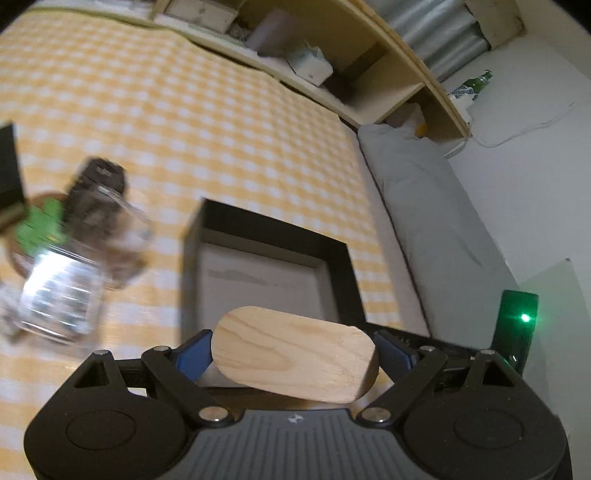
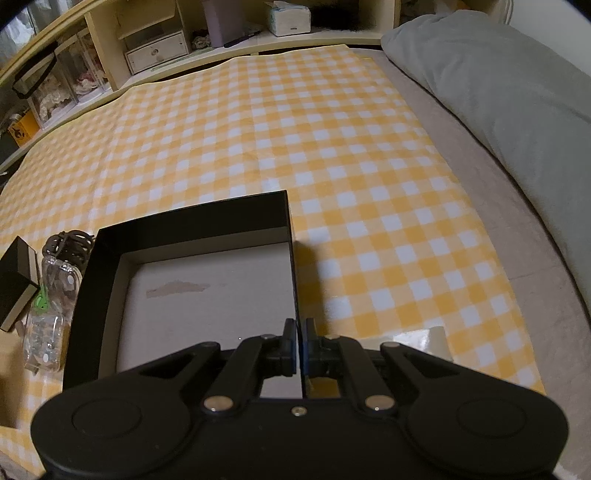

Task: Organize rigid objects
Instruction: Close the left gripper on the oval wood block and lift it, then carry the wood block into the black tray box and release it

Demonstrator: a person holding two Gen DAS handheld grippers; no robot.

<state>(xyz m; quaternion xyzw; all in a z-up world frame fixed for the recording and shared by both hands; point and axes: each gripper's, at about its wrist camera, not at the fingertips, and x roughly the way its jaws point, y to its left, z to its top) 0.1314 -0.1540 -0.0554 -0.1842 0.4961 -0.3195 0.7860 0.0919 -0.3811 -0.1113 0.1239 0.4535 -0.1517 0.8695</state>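
Observation:
My left gripper (image 1: 293, 356) is shut on a pale wooden block (image 1: 288, 347) with rounded ends, its blue pads (image 1: 194, 356) pressing both ends. It holds the block above the near edge of an open black box (image 1: 266, 229) with a white floor. In the right wrist view my right gripper (image 2: 299, 347) is shut on the thin right wall of that black box (image 2: 192, 218). Left of the box lie a clear plastic bottle (image 2: 46, 332), a dark hair claw (image 2: 68, 243) and a small black case (image 2: 14, 280). The bottle (image 1: 62, 291) is blurred in the left wrist view.
Everything lies on a yellow checked cloth (image 2: 295, 110) over a bed. A grey pillow (image 2: 498, 74) runs along the right side. Wooden shelves (image 2: 155, 48) with a tissue box (image 2: 290, 16) stand at the far edge. A black device with a green light (image 1: 517, 325) sits at the right.

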